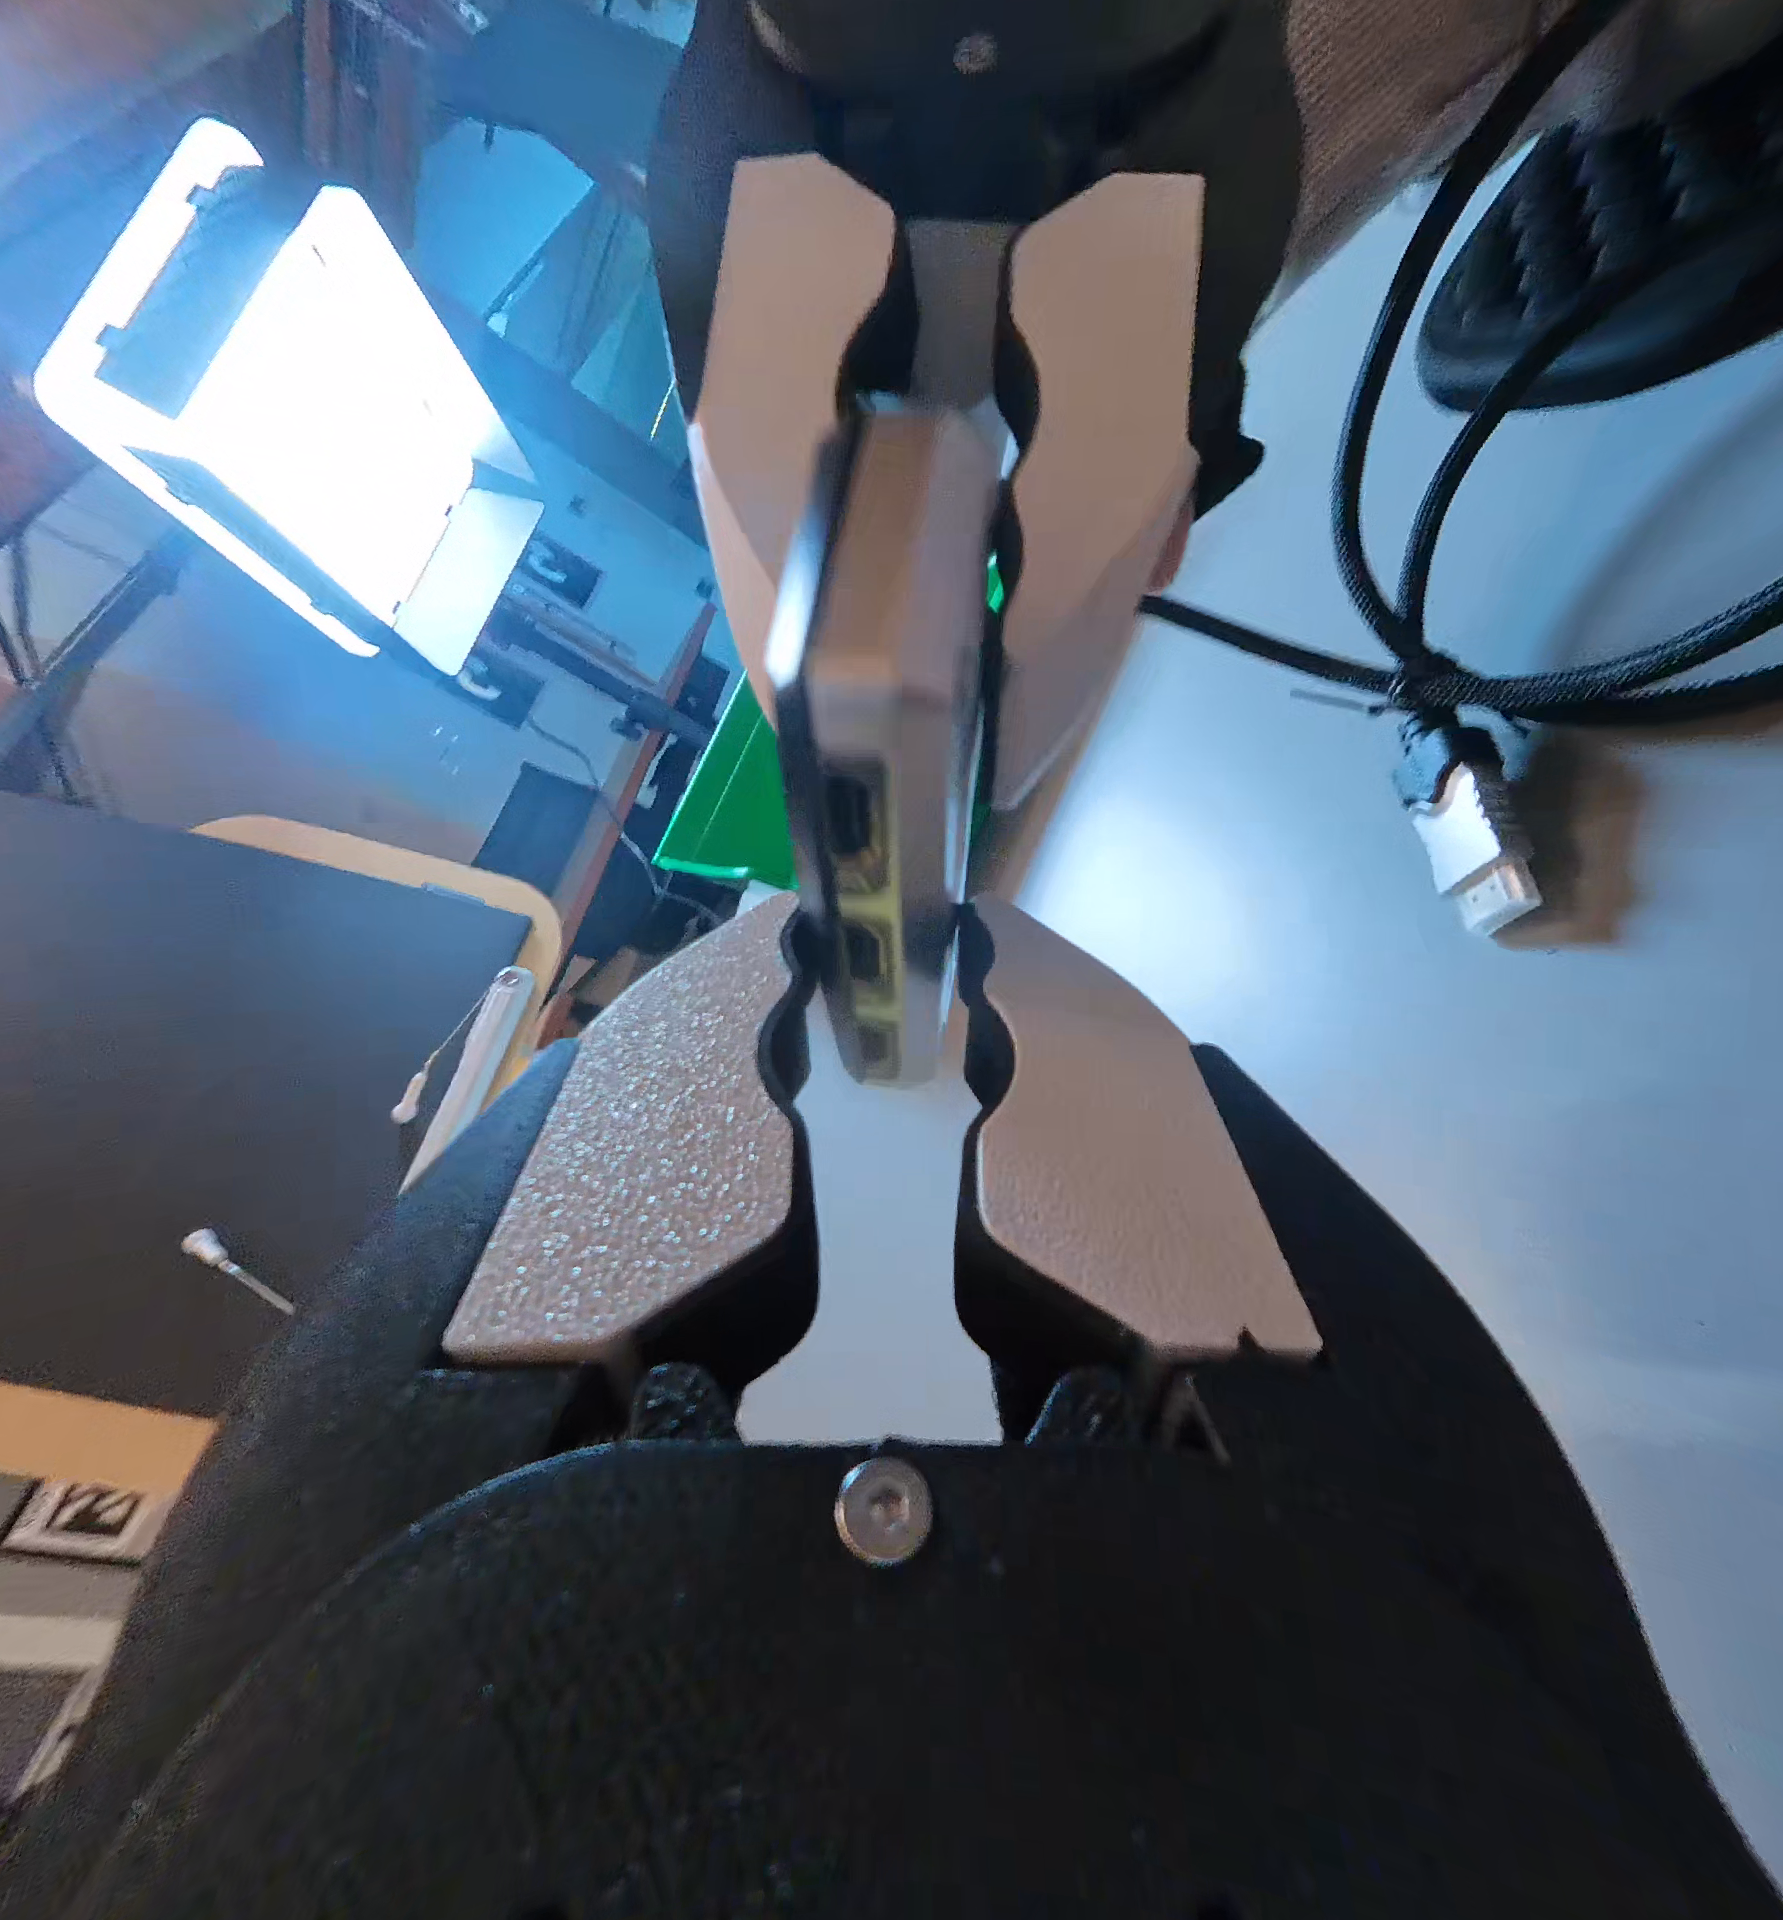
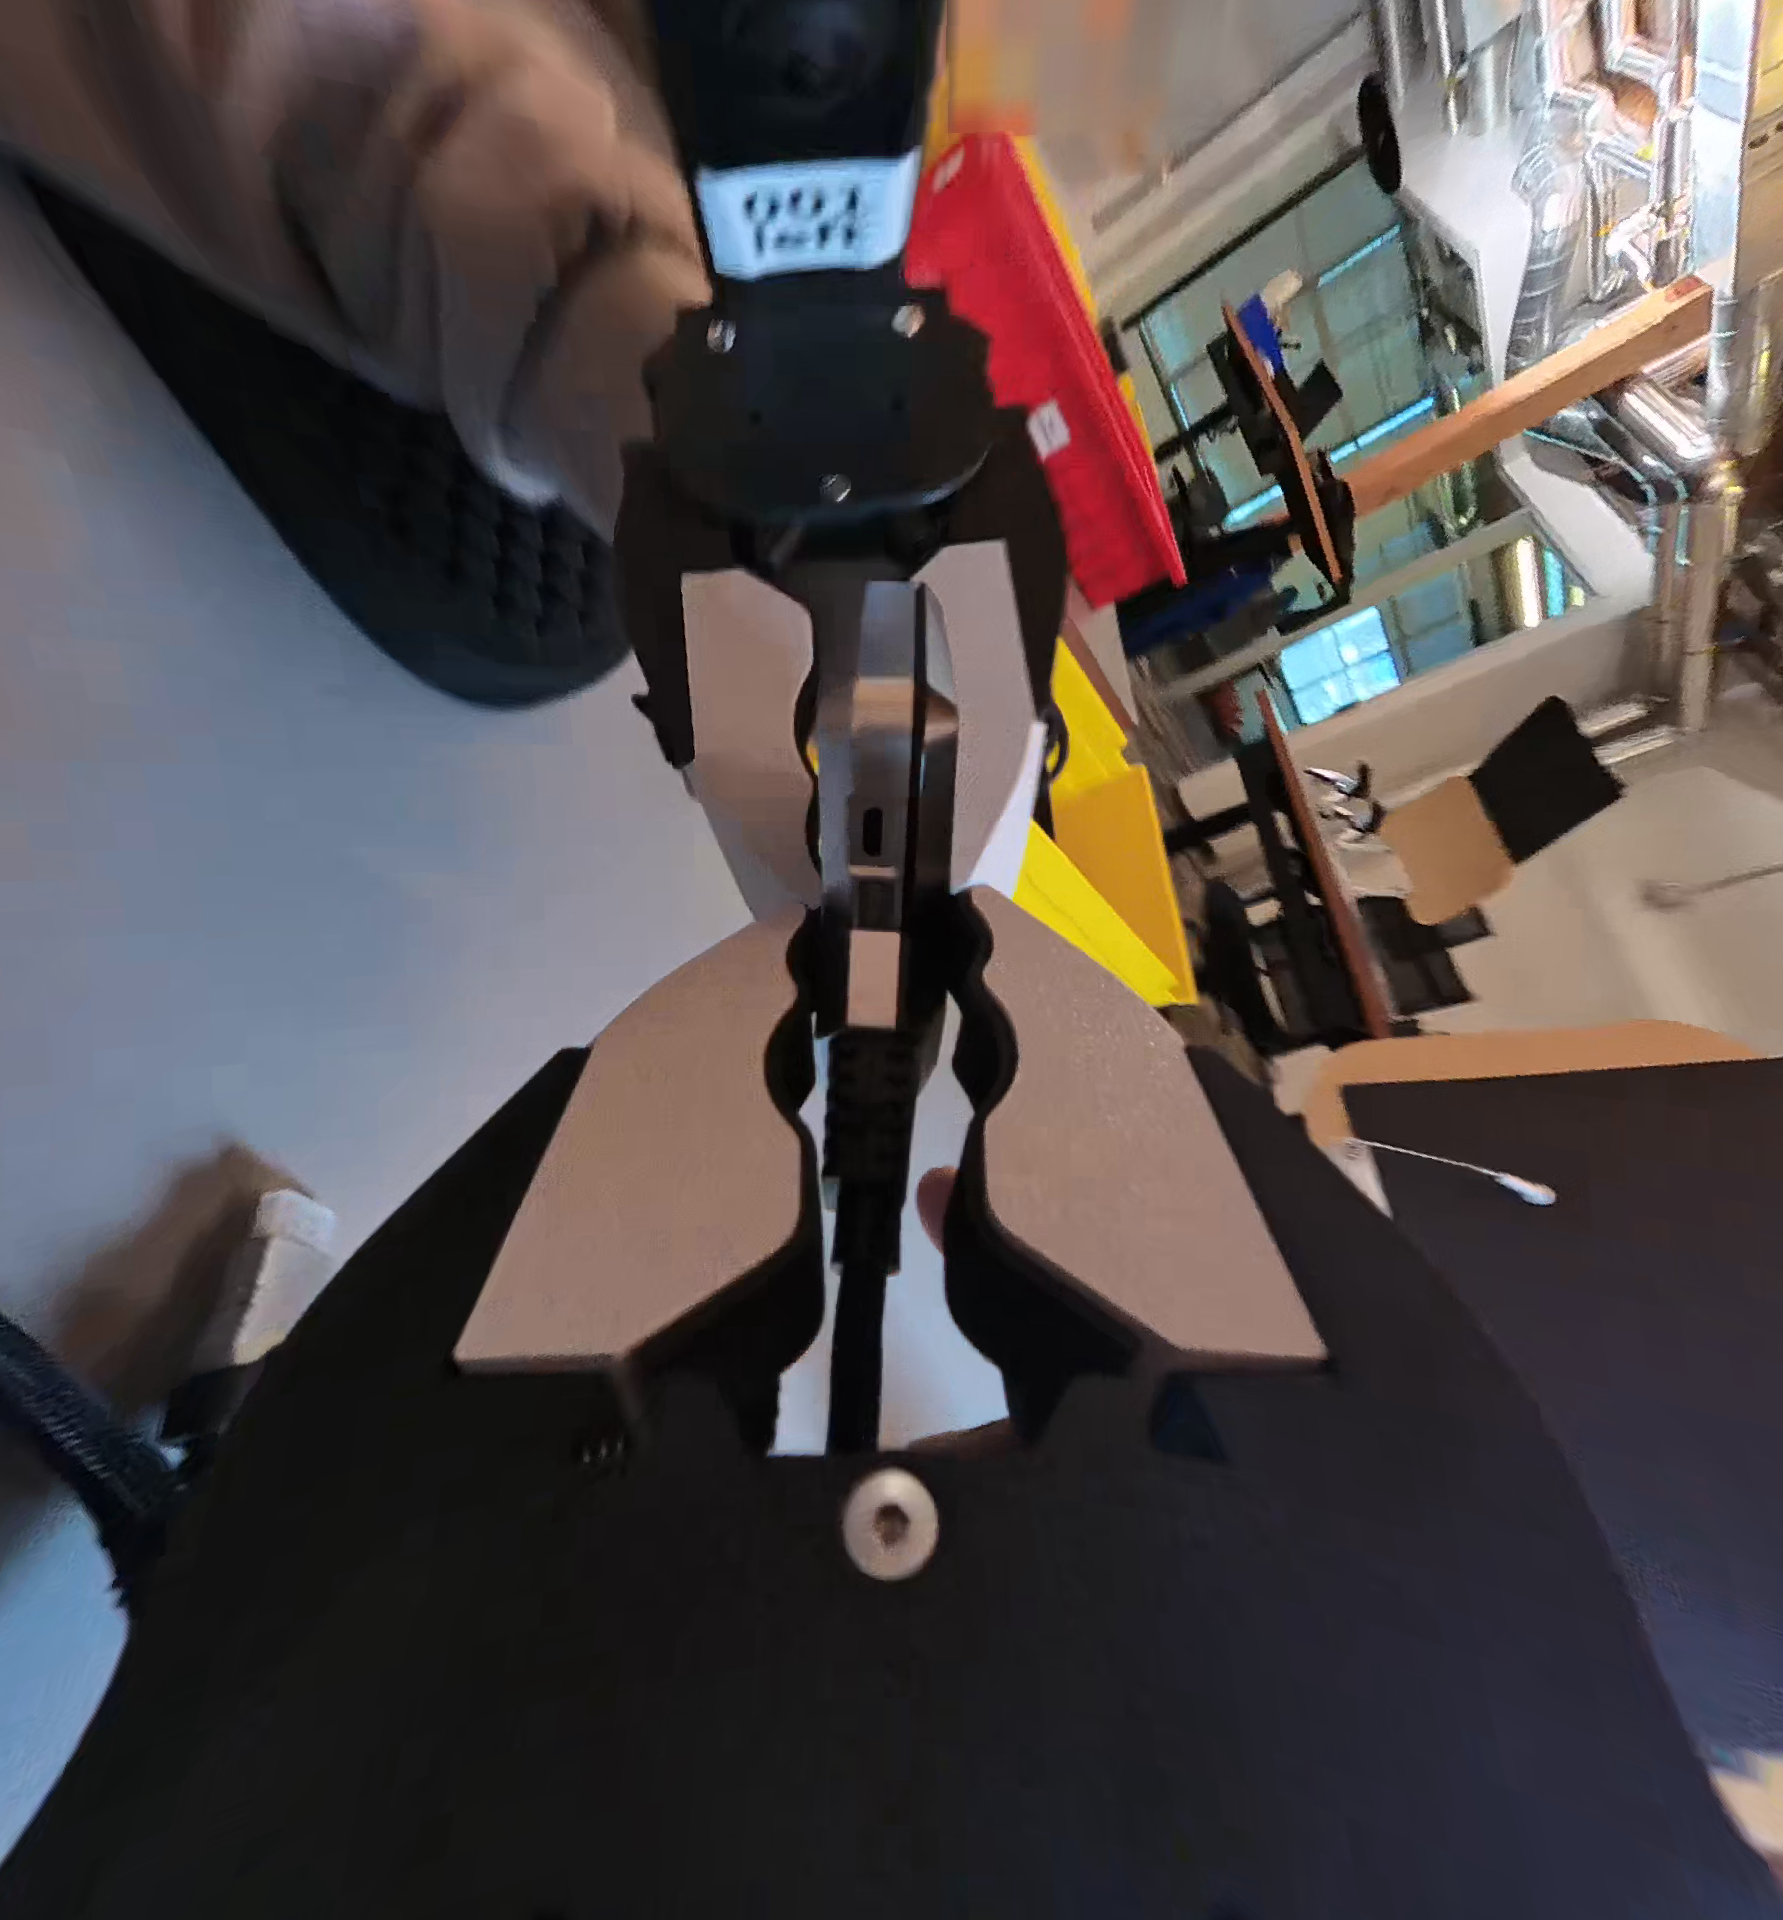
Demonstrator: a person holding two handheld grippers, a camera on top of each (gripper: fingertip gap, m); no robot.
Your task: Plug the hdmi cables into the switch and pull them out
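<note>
The silver switch (image 1: 897, 623) is held edge-on in the air above the white table (image 1: 1438, 1299). My left gripper (image 1: 876, 925) is shut on its near end, where the HDMI ports (image 1: 856, 821) show. The right gripper's fingers (image 1: 1105, 416) face me from the far end. In the right wrist view my right gripper (image 2: 882, 935) is shut on a silver HDMI plug (image 2: 871, 987) with a black cable (image 2: 861, 1268). The plug's tip meets the switch's (image 2: 882, 748) near edge. How deep it sits is hidden. The left gripper's fingers (image 2: 741, 727) clamp the switch beyond.
A second HDMI cable lies on the table at the right, with its silver plug (image 1: 1479, 862) and a tied black coil (image 1: 1386, 520). A black textured object (image 2: 399, 520) lies on the table. A black chair (image 1: 139, 1039) is at the left. Red (image 2: 1032, 364) and yellow (image 2: 1105, 883) boards stand beyond.
</note>
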